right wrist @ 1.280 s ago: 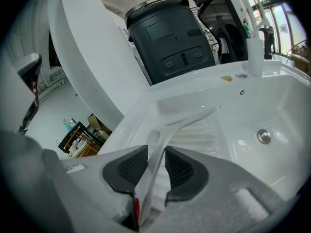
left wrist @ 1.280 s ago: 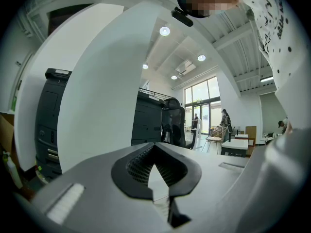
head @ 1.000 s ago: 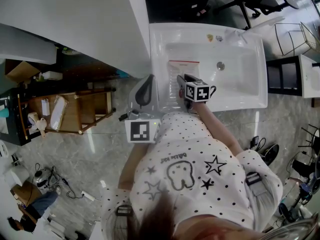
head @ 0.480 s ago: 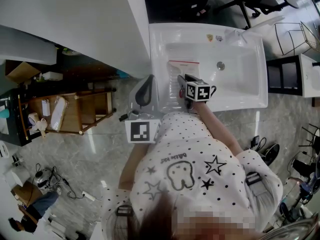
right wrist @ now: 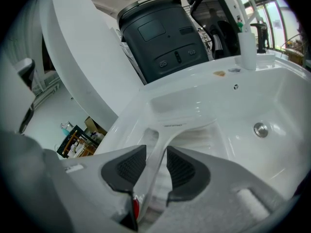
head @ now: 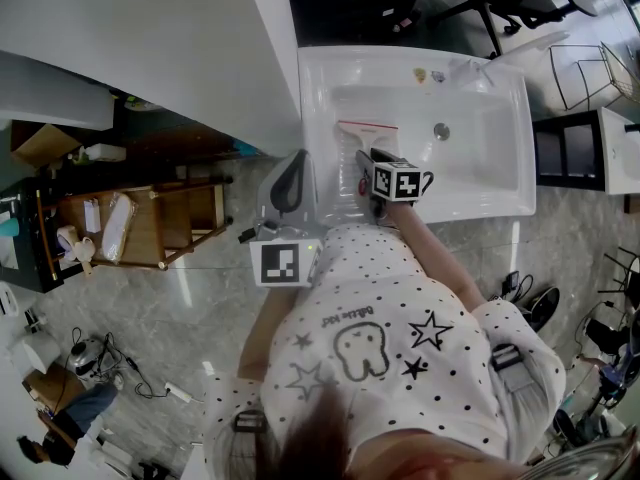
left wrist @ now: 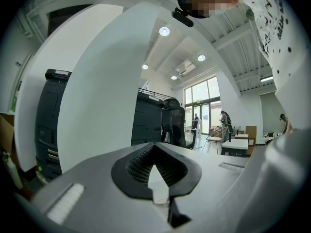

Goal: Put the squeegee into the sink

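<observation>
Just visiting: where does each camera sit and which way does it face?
Head view: on the person's head, facing steeply down at the white rectangular sink; shows white dotted shirt, left gripper, right gripper.
Left gripper view: on that gripper, facing across the room at a tall white wall; shows its shut, empty jaws and shirt.
Right gripper view: on that gripper, angled down into the sink; its jaws have just been opening around the clear plastic squeegee's handle.
Shared: head and right gripper views both show sink, squeegee, metal drain.

No text readable: the script line on the shirt (head: 345,313) is too small, the print on the squeegee (right wrist: 163,140) too blurred.
</observation>
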Demonstrator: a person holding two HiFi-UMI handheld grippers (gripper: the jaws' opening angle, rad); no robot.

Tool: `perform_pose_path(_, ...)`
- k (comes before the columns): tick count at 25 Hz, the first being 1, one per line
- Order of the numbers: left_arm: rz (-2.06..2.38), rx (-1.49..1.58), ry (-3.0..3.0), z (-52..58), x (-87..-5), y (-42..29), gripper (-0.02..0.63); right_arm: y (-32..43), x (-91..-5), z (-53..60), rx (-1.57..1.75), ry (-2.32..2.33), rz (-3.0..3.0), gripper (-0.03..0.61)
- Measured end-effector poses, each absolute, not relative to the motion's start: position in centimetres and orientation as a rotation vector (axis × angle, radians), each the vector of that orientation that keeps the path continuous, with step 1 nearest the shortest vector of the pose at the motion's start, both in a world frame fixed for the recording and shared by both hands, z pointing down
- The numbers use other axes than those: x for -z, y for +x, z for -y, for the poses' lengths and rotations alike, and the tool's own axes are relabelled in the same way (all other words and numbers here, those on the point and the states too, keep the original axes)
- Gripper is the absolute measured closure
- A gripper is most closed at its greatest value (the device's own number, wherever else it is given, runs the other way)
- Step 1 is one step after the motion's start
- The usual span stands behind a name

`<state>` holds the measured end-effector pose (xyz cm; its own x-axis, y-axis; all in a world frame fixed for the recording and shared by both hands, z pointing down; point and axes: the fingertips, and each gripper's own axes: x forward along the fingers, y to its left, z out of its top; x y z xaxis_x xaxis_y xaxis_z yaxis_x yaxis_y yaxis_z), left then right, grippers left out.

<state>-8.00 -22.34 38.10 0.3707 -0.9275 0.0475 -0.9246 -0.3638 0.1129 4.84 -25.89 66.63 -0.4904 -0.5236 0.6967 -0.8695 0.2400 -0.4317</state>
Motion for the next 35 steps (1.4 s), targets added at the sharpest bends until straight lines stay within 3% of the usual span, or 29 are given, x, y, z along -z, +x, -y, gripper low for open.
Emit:
perform_pose_path(18, 1.711, 0.059, 2.510, 22.3, -37.8, -8.1, 0.624, 5.4, -67.0, 25.8, -1.155, 1.293, 2.093, 0.446)
perform_pose_path(27, 1.711, 0.044, 2.494, 22.3, -38.0, -8.0, 0.624, 5.5, -67.0, 25.6, -1.183, 1.273, 2.097, 0.390)
perform_pose_path(35, 1.725, 0.076, 2.505, 22.2, -37.3, -8.4, 0.624, 6.9, -66.1, 26.0, -1.186, 1.344, 2.106, 0.388)
